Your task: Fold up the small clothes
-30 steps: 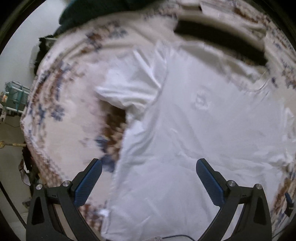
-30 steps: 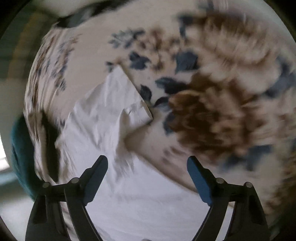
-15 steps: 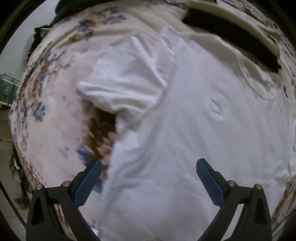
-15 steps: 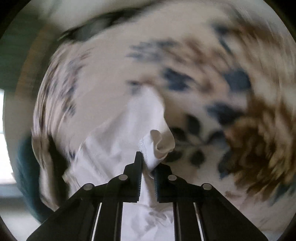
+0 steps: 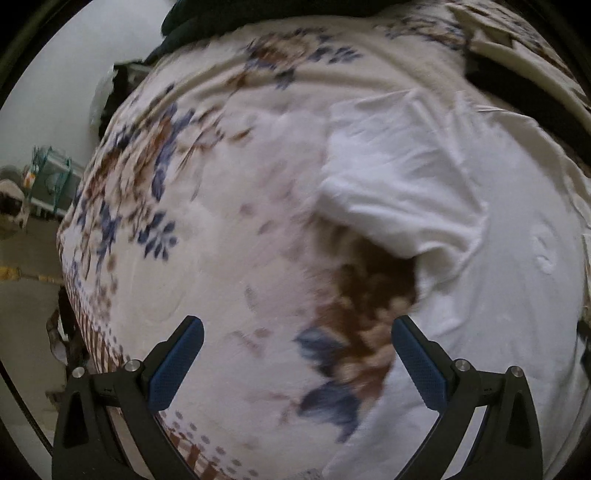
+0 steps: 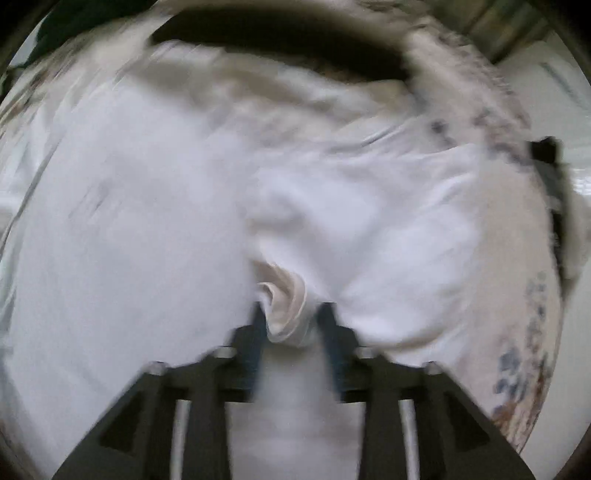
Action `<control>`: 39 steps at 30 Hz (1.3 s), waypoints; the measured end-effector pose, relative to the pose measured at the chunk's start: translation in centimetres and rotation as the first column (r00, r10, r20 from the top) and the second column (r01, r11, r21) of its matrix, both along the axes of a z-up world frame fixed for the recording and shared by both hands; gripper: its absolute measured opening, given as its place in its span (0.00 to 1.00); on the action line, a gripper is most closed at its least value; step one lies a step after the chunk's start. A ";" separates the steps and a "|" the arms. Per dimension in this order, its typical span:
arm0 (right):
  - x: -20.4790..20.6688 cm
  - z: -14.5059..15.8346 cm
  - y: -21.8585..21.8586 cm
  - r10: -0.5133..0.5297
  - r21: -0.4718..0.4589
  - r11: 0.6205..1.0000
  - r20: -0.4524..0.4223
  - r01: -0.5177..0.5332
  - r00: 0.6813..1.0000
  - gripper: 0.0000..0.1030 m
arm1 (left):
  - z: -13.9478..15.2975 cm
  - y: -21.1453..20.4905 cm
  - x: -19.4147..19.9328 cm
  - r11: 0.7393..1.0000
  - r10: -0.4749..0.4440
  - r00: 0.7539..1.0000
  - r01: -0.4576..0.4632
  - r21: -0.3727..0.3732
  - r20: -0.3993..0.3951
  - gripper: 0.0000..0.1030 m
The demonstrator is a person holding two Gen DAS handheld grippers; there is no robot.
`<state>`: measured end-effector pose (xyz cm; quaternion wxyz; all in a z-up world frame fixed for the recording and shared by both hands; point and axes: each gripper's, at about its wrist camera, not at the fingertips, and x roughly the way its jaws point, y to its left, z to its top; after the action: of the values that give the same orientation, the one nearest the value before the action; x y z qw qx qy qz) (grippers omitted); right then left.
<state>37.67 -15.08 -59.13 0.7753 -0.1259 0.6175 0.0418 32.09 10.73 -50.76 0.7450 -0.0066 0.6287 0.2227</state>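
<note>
A white T-shirt [image 5: 498,295] lies spread on a floral bedspread [image 5: 221,206]. In the left wrist view its short sleeve [image 5: 399,192] juts out to the left of the body. My left gripper [image 5: 295,343] is open and empty, hovering over the bedspread just left of the shirt's side edge. In the blurred right wrist view, my right gripper [image 6: 290,314] holds a bunched fold of the shirt's sleeve [image 6: 284,306] between its fingers, lifted over the shirt body [image 6: 129,240]. Its jaws stand slightly apart around the cloth.
A dark strip of cloth [image 6: 280,40] lies across the bed beyond the shirt's collar. The bed's left edge [image 5: 74,295] drops to the floor, where a green rack [image 5: 51,177] stands. A dark garment [image 5: 258,14] lies at the far end.
My right gripper shut on the sleeve and swung it up over the shirt body. My left gripper slid left, off the shirt and over the bedspread, still open.
</note>
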 end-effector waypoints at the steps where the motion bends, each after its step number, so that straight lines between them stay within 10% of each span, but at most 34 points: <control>1: -0.2 0.2 0.3 -0.007 0.018 1.000 0.000 0.007 1.000 0.41 | -0.2 0.5 -0.2 1.000 0.013 1.000 -0.013 -0.009 0.000 1.00; 7: -1.5 2.7 -4.2 -0.205 0.171 0.963 -0.043 0.209 0.978 0.59 | -1.6 4.3 -0.1 0.942 0.181 0.983 -0.167 -0.292 0.020 1.00; 12: -1.8 2.2 -9.7 -0.375 0.229 0.898 -0.055 0.377 0.926 0.62 | -5.1 8.1 1.5 0.680 0.416 0.908 -0.342 -0.648 -0.043 0.93; 15: -1.1 1.2 -13.3 -0.489 0.268 0.830 -0.071 0.489 0.869 0.62 | -5.9 8.9 3.6 0.609 0.479 0.878 -0.343 -0.715 -0.013 0.91; 20: -1.7 1.0 -16.3 -0.620 0.314 0.727 -0.082 0.611 0.780 0.62 | -5.9 7.1 7.5 0.680 0.404 0.912 -0.254 -0.688 0.063 0.05; 25: -2.5 1.2 -19.2 -0.670 0.368 0.665 -0.089 0.649 0.737 0.62 | -0.6 0.0 9.8 0.886 0.027 0.960 0.107 -0.452 0.280 0.06; 28: -3.2 1.2 -20.4 -0.678 0.365 0.662 -0.083 0.655 0.731 0.62 | 1.1 -6.2 9.4 0.886 -0.222 0.917 0.331 -0.323 0.332 0.06; 33: -4.8 1.3 -21.0 -0.691 0.359 0.648 -0.093 0.671 0.717 0.62 | -1.0 -15.5 6.6 0.776 -0.493 0.829 0.556 -0.298 0.265 0.09; 36: -4.7 1.4 -21.3 -0.683 0.359 0.652 -0.106 0.668 0.723 0.62 | -2.1 -17.0 4.8 0.741 -0.518 0.824 0.566 -0.362 0.230 0.14; 39: -4.6 2.3 -21.5 -0.666 0.357 0.670 -0.100 0.651 0.740 0.62 | -2.4 -16.3 3.8 0.761 -0.499 0.845 0.534 -0.369 0.195 0.50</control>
<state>33.03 -36.63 -56.84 0.7590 0.2522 0.5865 -0.1277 35.93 -5.59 -53.15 0.7851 0.0016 0.6059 -0.1284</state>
